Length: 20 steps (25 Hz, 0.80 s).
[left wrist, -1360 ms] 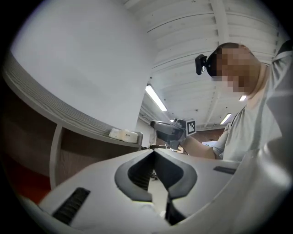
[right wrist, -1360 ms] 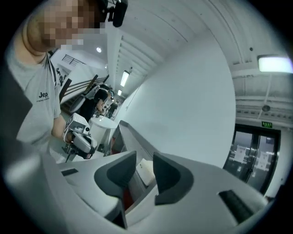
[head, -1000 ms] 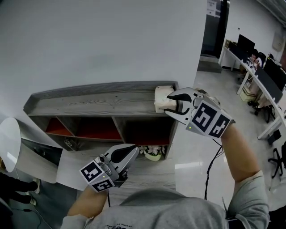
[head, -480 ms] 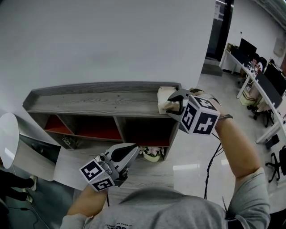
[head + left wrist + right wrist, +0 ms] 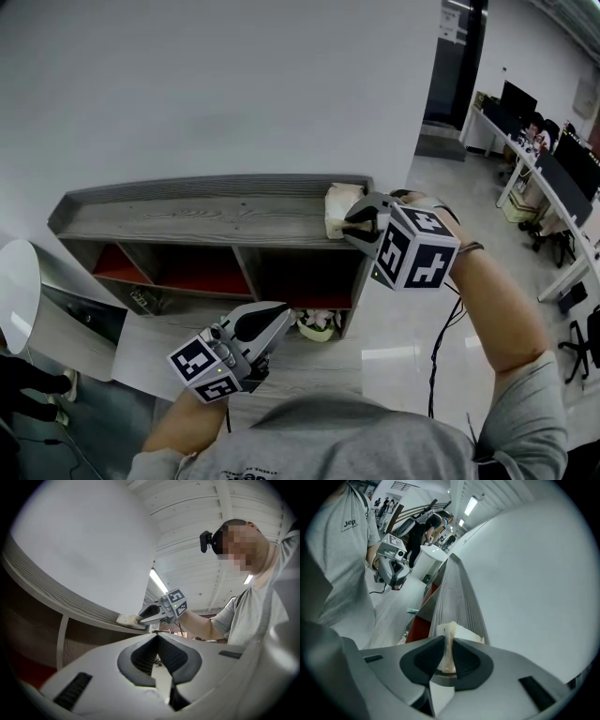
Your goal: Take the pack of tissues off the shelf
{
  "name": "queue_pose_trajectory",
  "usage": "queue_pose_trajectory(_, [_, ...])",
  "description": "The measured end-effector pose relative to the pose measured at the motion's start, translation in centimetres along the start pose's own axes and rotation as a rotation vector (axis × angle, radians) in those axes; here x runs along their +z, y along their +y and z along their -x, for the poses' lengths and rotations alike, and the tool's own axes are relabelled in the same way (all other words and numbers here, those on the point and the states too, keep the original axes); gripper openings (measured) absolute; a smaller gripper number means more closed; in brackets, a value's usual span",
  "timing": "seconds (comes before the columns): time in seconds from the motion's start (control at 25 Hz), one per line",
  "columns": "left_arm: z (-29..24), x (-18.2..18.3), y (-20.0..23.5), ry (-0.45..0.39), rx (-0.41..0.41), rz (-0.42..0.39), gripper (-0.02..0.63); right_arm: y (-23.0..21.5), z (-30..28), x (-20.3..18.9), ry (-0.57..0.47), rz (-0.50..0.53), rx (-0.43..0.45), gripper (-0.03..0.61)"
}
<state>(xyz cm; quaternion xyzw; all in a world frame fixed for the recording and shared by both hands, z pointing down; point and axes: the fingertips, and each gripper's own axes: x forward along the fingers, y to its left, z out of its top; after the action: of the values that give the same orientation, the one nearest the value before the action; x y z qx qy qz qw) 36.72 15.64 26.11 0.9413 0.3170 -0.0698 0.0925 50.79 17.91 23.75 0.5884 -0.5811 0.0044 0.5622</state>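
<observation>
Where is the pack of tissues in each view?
Head view: pack of tissues right of centre, at the right end of the grey shelf top.
Left gripper view: small, just left of centre, at that top's far end.
Right gripper view: bottom centre, close up.
Shared landmark: the grey shelf top.

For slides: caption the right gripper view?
Right gripper, fingers just closed onto the tissue pack atop the grey shelf.

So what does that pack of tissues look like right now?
The pack of tissues is pale cream, soft and crinkly, like thin plastic wrap. It lies on top of the grey wooden shelf, at its right end. The right gripper has just been closing its jaws, which now pinch a raised fold of the pack.
</observation>
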Motion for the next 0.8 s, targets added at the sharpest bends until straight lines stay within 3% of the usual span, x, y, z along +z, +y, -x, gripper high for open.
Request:
queue_pose_trajectory(0.16, [0.3, 0.4, -0.1, -0.016, 0.028, 0.0, 0.011, 0.8, 3.5, 2.2, -0.108, 0.006, -0.035, 0.084])
queue_pose_trajectory(0.32, [1.1, -0.9, -0.2, -0.002, 0.071, 0.018, 0.011, 3.7, 7.1, 5.2, -0.248, 0.022, -0.002, 0.084])
queue_pose_trajectory(0.56, [3.5, -4.0, -0.8, 0.018, 0.201, 0.073, 0.011, 9.6, 8.5, 7.1, -0.383, 0.05, 0.138, 0.084])
queue_pose_trajectory(0.8, [7.7, -8.2, -1.6, 0.038, 0.392, 0.101, 0.011, 15.3, 4.5, 6.6, -0.431, 0.052, 0.309, 0.084])
